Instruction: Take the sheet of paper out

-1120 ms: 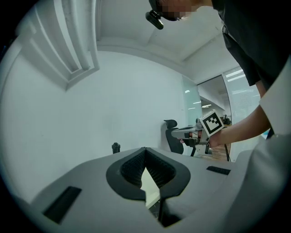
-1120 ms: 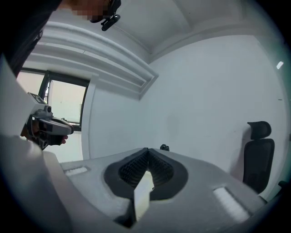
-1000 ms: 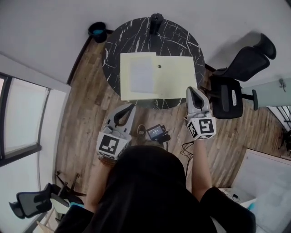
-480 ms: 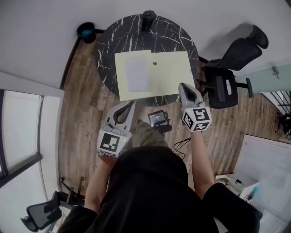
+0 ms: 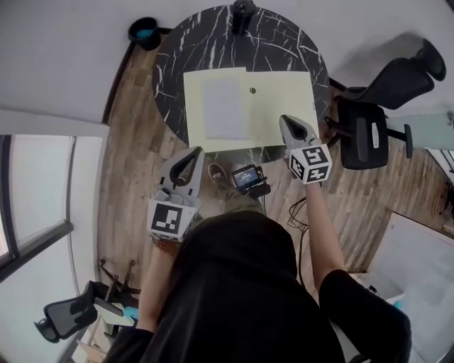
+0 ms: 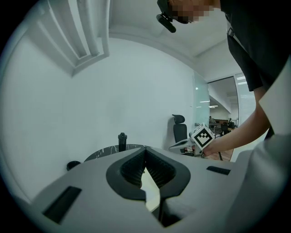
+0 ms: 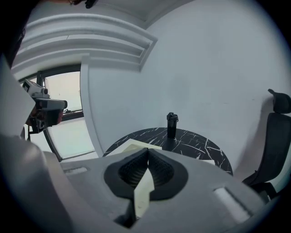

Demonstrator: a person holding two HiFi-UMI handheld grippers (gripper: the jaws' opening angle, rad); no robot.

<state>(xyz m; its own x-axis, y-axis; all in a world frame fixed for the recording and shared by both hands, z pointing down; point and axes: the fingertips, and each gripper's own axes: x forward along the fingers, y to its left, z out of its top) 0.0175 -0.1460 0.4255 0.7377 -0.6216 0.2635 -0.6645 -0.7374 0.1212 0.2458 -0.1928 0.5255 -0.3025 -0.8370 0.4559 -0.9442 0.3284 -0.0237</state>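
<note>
A pale yellow folder (image 5: 277, 106) lies open on the round black marble table (image 5: 206, 42). A white sheet of paper (image 5: 223, 108) rests on its left half. My right gripper (image 5: 287, 120) is shut with nothing in it and hangs over the folder's near right corner. In the right gripper view (image 7: 148, 150) the folder (image 7: 132, 146) shows just beyond the closed tips. My left gripper (image 5: 196, 150) is also shut and holds nothing, at the table's near edge by the folder's near left corner. In the left gripper view (image 6: 145, 149) its tips meet.
A black bottle (image 5: 242, 14) stands at the table's far edge. A dark bin (image 5: 145, 32) sits on the wooden floor at the far left. Black office chairs (image 5: 376, 120) stand to the right. A small device with cables (image 5: 247, 177) lies on the floor below the table's near edge.
My right gripper has dropped and moved forward, further over the folder's near right corner. My left gripper has shifted forward towards the table's near edge. Both stay shut.
</note>
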